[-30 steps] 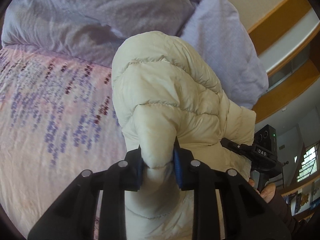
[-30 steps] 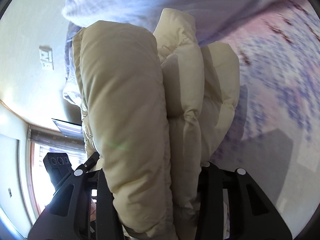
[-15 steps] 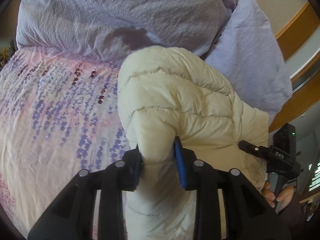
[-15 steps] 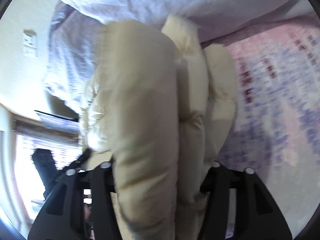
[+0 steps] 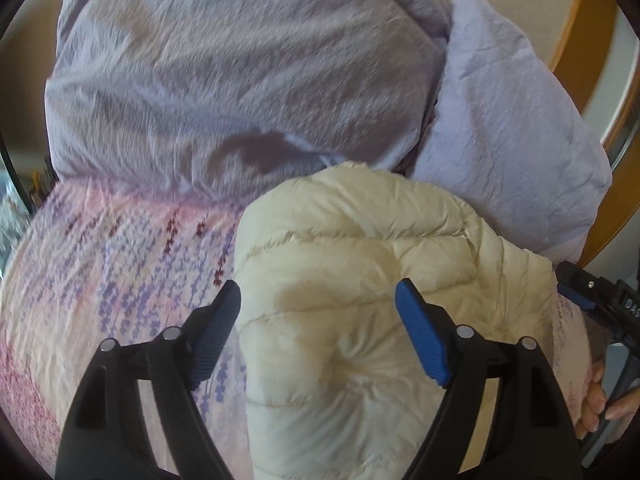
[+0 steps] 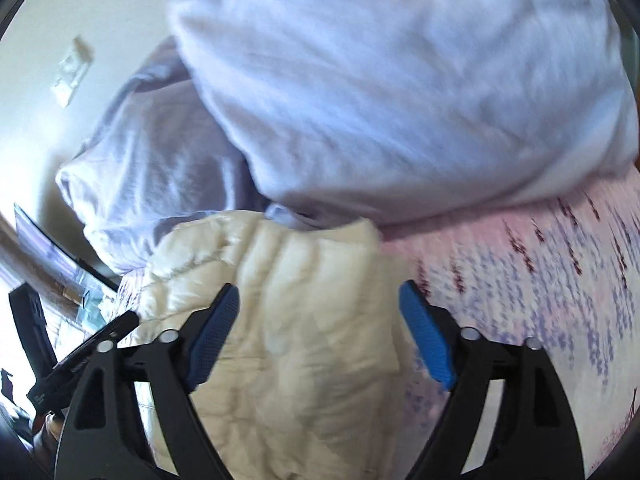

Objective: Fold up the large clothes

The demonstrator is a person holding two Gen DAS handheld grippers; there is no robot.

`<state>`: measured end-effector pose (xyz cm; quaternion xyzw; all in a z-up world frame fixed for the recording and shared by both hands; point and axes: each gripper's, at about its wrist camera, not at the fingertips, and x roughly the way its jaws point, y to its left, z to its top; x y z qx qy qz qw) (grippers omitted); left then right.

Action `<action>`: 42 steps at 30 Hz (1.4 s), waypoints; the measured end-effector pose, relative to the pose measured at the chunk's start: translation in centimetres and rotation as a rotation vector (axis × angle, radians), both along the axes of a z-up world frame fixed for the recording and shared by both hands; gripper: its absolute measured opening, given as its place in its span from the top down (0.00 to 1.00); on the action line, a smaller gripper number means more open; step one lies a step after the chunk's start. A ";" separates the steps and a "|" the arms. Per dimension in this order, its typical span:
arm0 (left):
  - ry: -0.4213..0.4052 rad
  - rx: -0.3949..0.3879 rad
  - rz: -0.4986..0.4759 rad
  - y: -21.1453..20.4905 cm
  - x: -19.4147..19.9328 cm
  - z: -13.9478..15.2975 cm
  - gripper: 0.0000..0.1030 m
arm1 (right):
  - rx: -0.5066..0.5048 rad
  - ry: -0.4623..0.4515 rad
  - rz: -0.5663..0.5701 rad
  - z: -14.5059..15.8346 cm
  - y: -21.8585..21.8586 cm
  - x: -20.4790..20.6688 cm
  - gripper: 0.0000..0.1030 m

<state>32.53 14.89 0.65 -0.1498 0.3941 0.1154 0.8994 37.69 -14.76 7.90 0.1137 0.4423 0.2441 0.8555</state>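
Note:
A cream quilted puffer jacket (image 5: pixel 360 280) lies folded in a bundle on the bed, close to the pillows. It also shows in the right wrist view (image 6: pixel 280 320). My left gripper (image 5: pixel 318 312) is open, its blue-padded jaws spread wide on either side of the jacket, holding nothing. My right gripper (image 6: pixel 318 312) is open too, jaws spread over the jacket's other end. The right gripper's body (image 5: pixel 600 304) shows at the right edge of the left wrist view, and the left gripper's body (image 6: pixel 80 352) at the lower left of the right wrist view.
The bed cover (image 5: pixel 100 280) is pink with purple and dark red marks. A lavender duvet (image 5: pixel 240 72) and a lavender pillow (image 5: pixel 512 128) pile up behind the jacket. A wooden frame (image 5: pixel 580 32) and a wall with a switch plate (image 6: pixel 72 72) lie beyond.
Both grippers were shut on the jacket and held it up; now both have opened and the jacket lies lower on the bed near the pillows.

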 end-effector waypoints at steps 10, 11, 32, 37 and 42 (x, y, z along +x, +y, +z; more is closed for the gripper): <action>0.032 0.048 -0.032 -1.9 1.8 -2.1 0.17 | -0.121 -0.125 0.043 -4.1 4.6 -1.6 0.11; 0.038 0.054 -0.030 -2.0 1.8 -2.4 0.15 | -0.131 -0.132 0.038 -4.6 4.6 -1.6 0.11; 0.071 0.047 -0.047 -1.5 3.3 -7.1 0.02 | -0.190 -0.221 -0.035 -9.7 5.5 -1.9 0.02; 0.065 0.040 -0.044 -1.6 3.3 -7.9 0.02 | -0.184 -0.222 -0.037 -10.0 5.7 -1.7 0.01; 0.063 0.032 -0.038 -1.2 3.4 -8.7 0.02 | -0.174 -0.222 -0.039 -10.3 5.6 -1.5 0.01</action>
